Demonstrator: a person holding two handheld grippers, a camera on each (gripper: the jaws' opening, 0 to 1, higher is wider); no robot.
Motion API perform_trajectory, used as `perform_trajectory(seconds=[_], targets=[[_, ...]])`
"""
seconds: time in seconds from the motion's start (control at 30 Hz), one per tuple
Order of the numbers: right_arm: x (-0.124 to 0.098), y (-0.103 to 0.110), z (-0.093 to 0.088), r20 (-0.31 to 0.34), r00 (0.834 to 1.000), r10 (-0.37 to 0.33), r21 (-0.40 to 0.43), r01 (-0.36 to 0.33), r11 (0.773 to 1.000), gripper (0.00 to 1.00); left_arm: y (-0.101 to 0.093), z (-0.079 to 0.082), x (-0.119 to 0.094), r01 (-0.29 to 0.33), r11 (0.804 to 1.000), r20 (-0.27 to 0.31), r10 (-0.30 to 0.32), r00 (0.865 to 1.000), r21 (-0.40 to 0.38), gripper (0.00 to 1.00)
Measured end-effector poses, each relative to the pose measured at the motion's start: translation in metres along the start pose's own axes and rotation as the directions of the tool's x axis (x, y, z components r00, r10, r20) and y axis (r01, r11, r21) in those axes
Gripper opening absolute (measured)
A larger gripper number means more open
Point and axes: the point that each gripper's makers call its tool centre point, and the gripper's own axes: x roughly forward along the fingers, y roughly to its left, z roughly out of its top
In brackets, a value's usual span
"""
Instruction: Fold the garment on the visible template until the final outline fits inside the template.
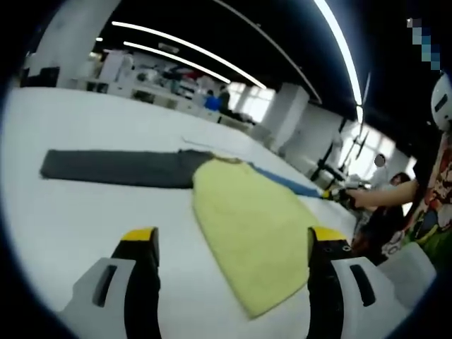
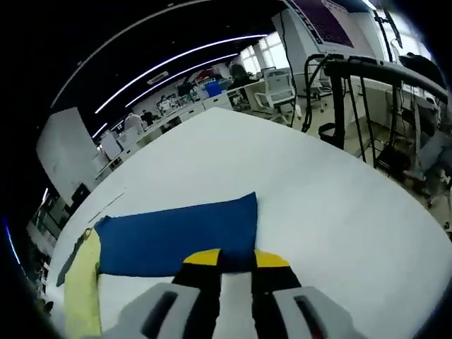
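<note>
On the broad white tabletop (image 1: 85, 233) lies the garment, a long soft piece in three colour blocks: a dark grey sleeve-like strip (image 1: 116, 168) laid out flat, a pale yellow fleecy middle panel (image 1: 247, 226) with a rounded outline and a nubbly nap, and a deep blue flat-woven panel (image 2: 176, 240) at the far end. No printed template outline is readable on the table, so fit cannot be checked. Folding looks barely begun: the grey end is still fully extended and the yellow panel spread wide, while the right gripper (image 2: 236, 263), its yellow-tipped jaws drawn close together, pinches the near edge of the blue panel, probably ready to carry it over. The left gripper (image 1: 236, 247) hovers above the yellow panel, jaws spread wide with nothing between them. Most folds remain.
</note>
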Motion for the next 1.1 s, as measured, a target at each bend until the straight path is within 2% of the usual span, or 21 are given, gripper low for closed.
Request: perform_trajectory(seconds=[0.03, 0.13, 0.2, 0.3, 0.43, 0.6, 0.73, 0.83, 0.93, 0.97, 1.1], targets=[[0.000, -0.003, 0.000, 0.000, 1.000, -0.010, 0.002, 0.010, 1.000, 0.05, 0.000, 0.000, 0.000, 0.000, 1.000, -0.001, 0.000, 1.000, -0.002, 0.82], [-0.001, -0.002, 0.003, 0.014, 1.000, -0.002, 0.082, 0.001, 0.997, 0.00, -0.001, -0.002, 0.000, 0.001, 1.000, -0.006, -0.002, 1.000, -0.004, 0.82], [-0.003, 0.000, 0.011, 0.044, 0.999, 0.001, 0.075, -0.004, 0.997, 0.00, -0.001, -0.001, 0.000, 0.001, 1.000, -0.005, -0.001, 1.000, -0.006, 0.81], [-0.006, 0.008, 0.017, 0.048, 0.999, 0.015, 0.084, -0.019, 0.996, 0.00, -0.001, 0.000, 0.001, 0.004, 1.000, -0.005, -0.004, 1.000, -0.006, 0.80], [-0.008, 0.022, 0.030, 0.069, 0.997, 0.045, 0.053, -0.048, 0.997, 0.00, -0.002, 0.001, 0.001, 0.006, 1.000, -0.002, -0.006, 1.000, -0.008, 0.80], [-0.007, 0.068, 0.044, 0.062, 0.987, 0.150, -0.026, -0.148, 0.989, 0.00, -0.004, 0.007, 0.001, 0.014, 1.000, 0.015, -0.014, 1.000, -0.005, 0.79], [-0.003, 0.111, 0.054, 0.045, 0.973, 0.227, -0.103, -0.221, 0.970, 0.00, -0.003, 0.007, 0.001, 0.016, 1.000, 0.010, -0.016, 1.000, 0.002, 0.78], [-0.001, 0.150, 0.060, 0.039, 0.950, 0.311, -0.103, -0.306, 0.946, 0.00, -0.003, 0.011, 0.001, 0.018, 1.000, 0.021, -0.018, 1.000, 0.001, 0.78], [-0.001, 0.180, 0.062, 0.028, 0.927, 0.373, -0.134, -0.367, 0.921, 0.00, -0.004, 0.012, 0.001, 0.017, 1.000, 0.018, -0.017, 1.000, 0.002, 0.76], [0.001, 0.194, 0.063, 0.023, 0.914, 0.405, -0.147, -0.398, 0.905, 0.00, -0.004, 0.011, 0.001, 0.019, 1.000, 0.017, -0.019, 1.000, 0.006, 0.76], [0.010, 0.229, 0.066, -0.003, 0.880, 0.476, -0.136, -0.472, 0.871, 0.00, -0.006, 0.015, 0.001, 0.028, 1.000, 0.024, -0.028, 0.999, 0.013, 0.77]])
